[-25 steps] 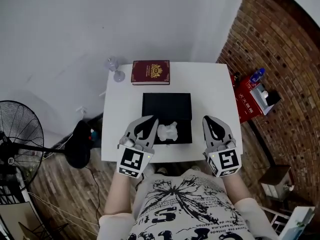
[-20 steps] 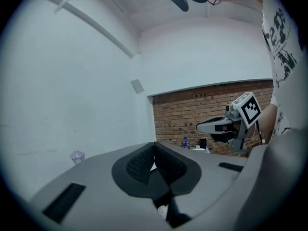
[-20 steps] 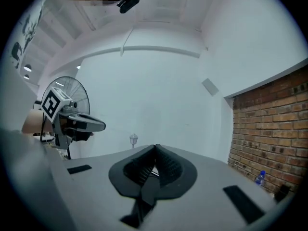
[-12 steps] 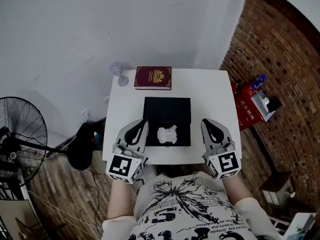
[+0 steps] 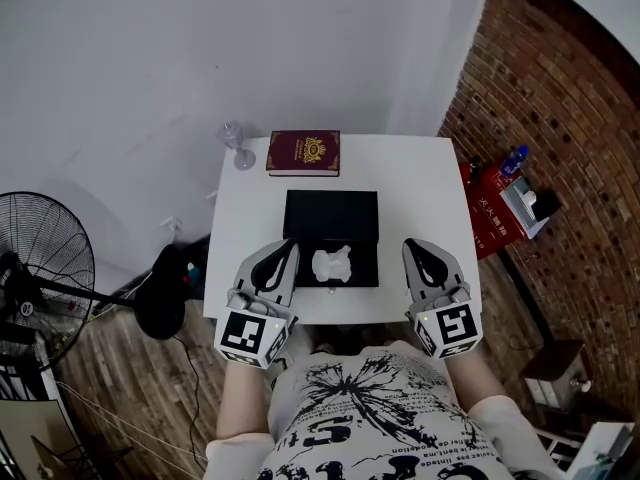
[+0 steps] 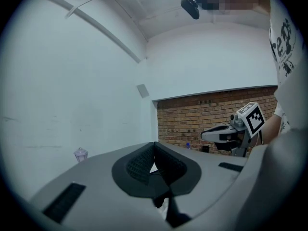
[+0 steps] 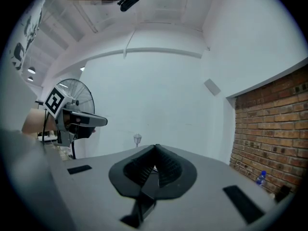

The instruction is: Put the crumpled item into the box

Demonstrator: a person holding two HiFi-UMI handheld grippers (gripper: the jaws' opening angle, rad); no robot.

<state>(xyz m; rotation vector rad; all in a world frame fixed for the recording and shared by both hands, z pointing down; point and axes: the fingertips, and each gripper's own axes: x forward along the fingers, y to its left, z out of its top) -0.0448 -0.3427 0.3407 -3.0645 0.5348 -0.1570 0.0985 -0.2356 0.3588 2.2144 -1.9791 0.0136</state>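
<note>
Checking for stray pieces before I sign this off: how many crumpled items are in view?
1. The white crumpled item lies in the near half of the black box on the table. None shows elsewhere, though the left tongs and right tongs cover some table.

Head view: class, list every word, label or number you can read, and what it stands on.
No text can be read outright.
Maroon book: gold crest, lettering too small.
Red carton beside the table: white characters, blurred.
T-shirt: big black letters, distorted, unreadable.
</note>
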